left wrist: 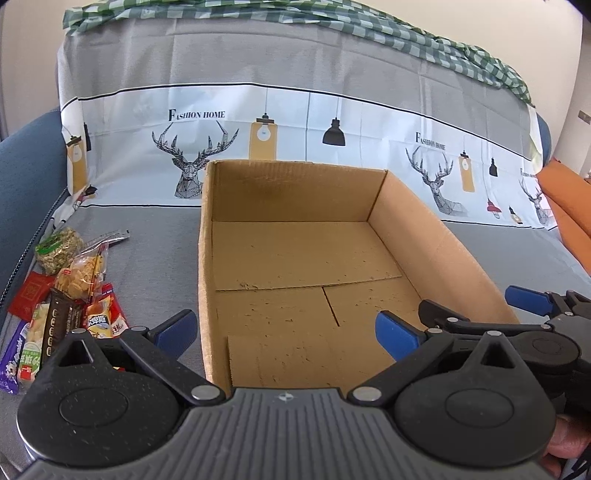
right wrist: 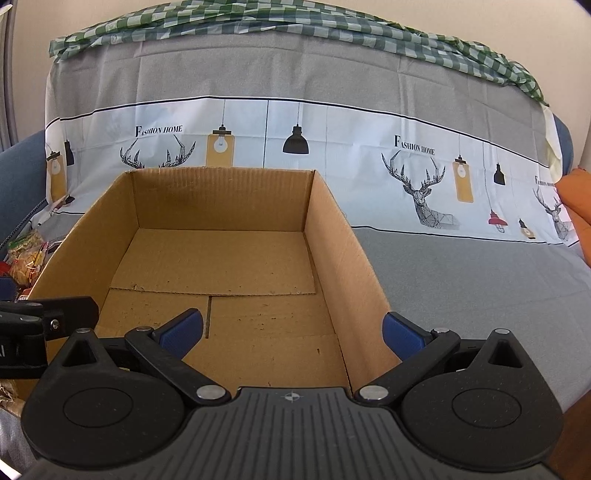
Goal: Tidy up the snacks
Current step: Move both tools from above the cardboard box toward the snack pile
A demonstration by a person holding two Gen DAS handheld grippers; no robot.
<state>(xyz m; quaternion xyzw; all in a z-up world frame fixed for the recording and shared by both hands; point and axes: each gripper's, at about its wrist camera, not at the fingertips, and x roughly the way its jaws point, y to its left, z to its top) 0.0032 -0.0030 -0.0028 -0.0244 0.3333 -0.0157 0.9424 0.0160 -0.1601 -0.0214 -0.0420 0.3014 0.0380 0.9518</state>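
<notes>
An open cardboard box (left wrist: 295,192) with nothing inside stands on the cloth-covered seat, and it shows in the right wrist view too (right wrist: 221,199). Left of it lies a pile of snack packets (left wrist: 74,295): a green bag of seeds (left wrist: 59,251), a clear bag of chips (left wrist: 79,277), a red packet (left wrist: 31,295) and a brown bar (left wrist: 61,328). My left gripper (left wrist: 286,334) is open and holds nothing; it straddles the box's left wall near its front. My right gripper (right wrist: 291,336) is open too, straddling the right wall. One of its blue pads (left wrist: 524,297) shows in the left wrist view.
A grey cloth (right wrist: 443,266) printed with deer and lamps covers the sofa seat and back. A green checked cloth (left wrist: 369,26) lies along the top of the backrest. An orange cushion (left wrist: 569,206) sits at the right, the blue sofa arm (left wrist: 26,166) at the left.
</notes>
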